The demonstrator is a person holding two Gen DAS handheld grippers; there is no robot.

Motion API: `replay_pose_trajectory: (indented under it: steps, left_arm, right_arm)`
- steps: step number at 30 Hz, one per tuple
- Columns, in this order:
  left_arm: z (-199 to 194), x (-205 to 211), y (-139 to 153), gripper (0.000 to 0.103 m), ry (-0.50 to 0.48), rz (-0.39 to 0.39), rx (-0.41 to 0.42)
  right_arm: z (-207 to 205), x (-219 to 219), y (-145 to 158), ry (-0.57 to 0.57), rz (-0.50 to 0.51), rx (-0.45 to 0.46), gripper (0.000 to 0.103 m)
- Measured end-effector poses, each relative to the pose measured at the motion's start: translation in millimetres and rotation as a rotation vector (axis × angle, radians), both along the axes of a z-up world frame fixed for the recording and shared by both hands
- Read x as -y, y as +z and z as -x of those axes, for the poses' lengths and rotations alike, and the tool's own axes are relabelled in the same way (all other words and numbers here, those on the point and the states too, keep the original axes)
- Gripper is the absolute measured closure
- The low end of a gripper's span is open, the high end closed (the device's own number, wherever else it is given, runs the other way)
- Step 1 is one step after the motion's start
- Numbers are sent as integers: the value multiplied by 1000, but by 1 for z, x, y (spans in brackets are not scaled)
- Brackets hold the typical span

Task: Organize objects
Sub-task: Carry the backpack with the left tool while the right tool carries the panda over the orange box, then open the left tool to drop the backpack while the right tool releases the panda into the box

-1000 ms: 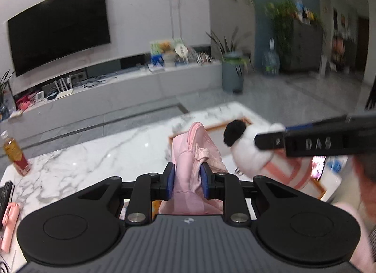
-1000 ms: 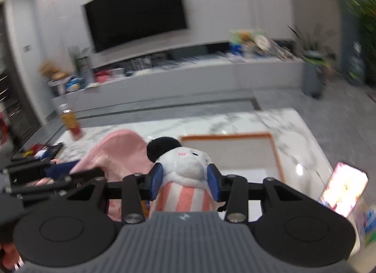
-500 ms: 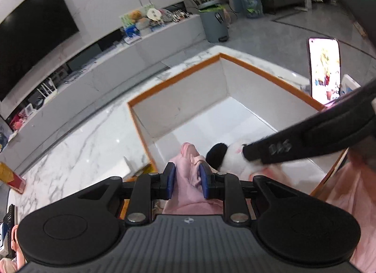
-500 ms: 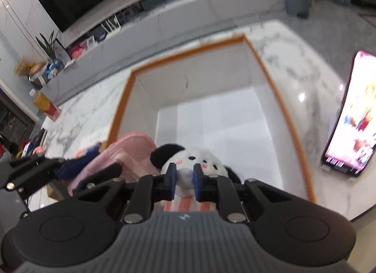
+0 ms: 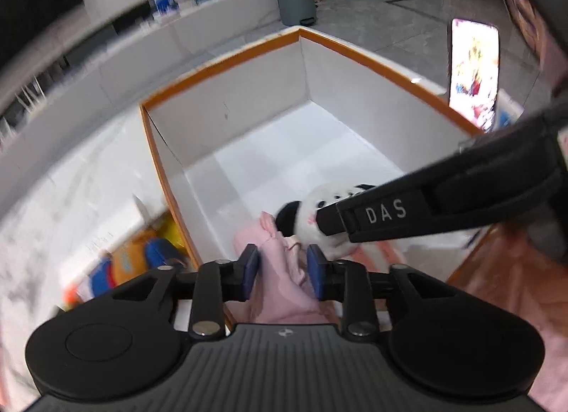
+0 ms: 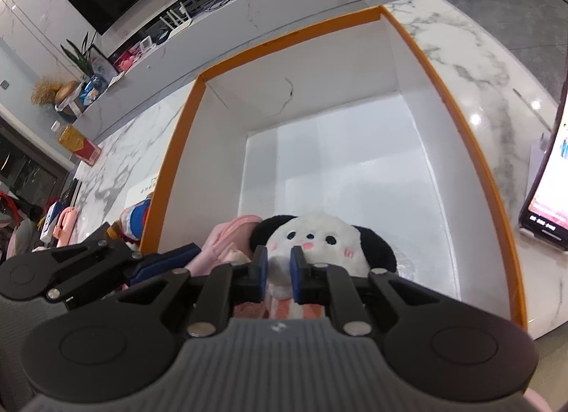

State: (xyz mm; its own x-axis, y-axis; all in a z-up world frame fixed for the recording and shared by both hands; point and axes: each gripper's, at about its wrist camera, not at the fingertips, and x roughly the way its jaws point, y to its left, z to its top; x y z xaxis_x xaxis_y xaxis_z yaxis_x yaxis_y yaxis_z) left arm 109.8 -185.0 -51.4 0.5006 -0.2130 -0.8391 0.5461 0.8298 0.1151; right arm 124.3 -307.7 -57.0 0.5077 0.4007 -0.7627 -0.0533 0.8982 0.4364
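A white box with an orange rim (image 5: 220,82) (image 6: 284,41) stands on the marble table. My left gripper (image 5: 283,266) is shut on the pink cloth (image 5: 284,270) and holds it inside the box at its near end. My right gripper (image 6: 278,270) is shut on the white plush dog with black ears (image 6: 312,238), also low inside the box, just right of the pink cloth (image 6: 227,238). The right gripper's arm crosses the left wrist view (image 5: 443,195) in front of the plush (image 5: 312,206).
A lit phone (image 5: 474,75) (image 6: 548,192) stands upright right of the box. Colourful packets (image 5: 142,259) lie on the table left of the box. A bottle with a red label (image 6: 76,144) stands at the table's far left. A TV cabinet runs behind.
Both grippers have tipped down and moved forward over the box, lowering the pink cloth and the plush dog into its near end. The left fingers stand slightly wider apart.
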Motion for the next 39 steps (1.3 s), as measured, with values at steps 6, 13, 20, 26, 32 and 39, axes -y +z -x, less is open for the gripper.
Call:
replay_pose_trajectory:
  steps: [6,13,20,26,32,39]
  left_arm:
    - [-4,-32,13,52,-13,173,-90]
    - [10,-57,35,50,14,272,-39]
    - [11,-71,34,46,93,258,-63]
    - [4,-73,18,46,130,249,-121]
    - [3,-75,10,49,126,287,-164]
    - [-1,-74,11,48,133,318,-199]
  right_arm:
    - [0,6,1,-10,-37,-29,76]
    - [5,2,10,-4,14,-22,46]
    - [4,-18,2,42,211,-32,39]
    - [-1,-28,-9,61,331,-48,36]
    - [-4,-3,-14,-1,176,-96,43]
    - [-5,1,-19,14,6,-153,45]
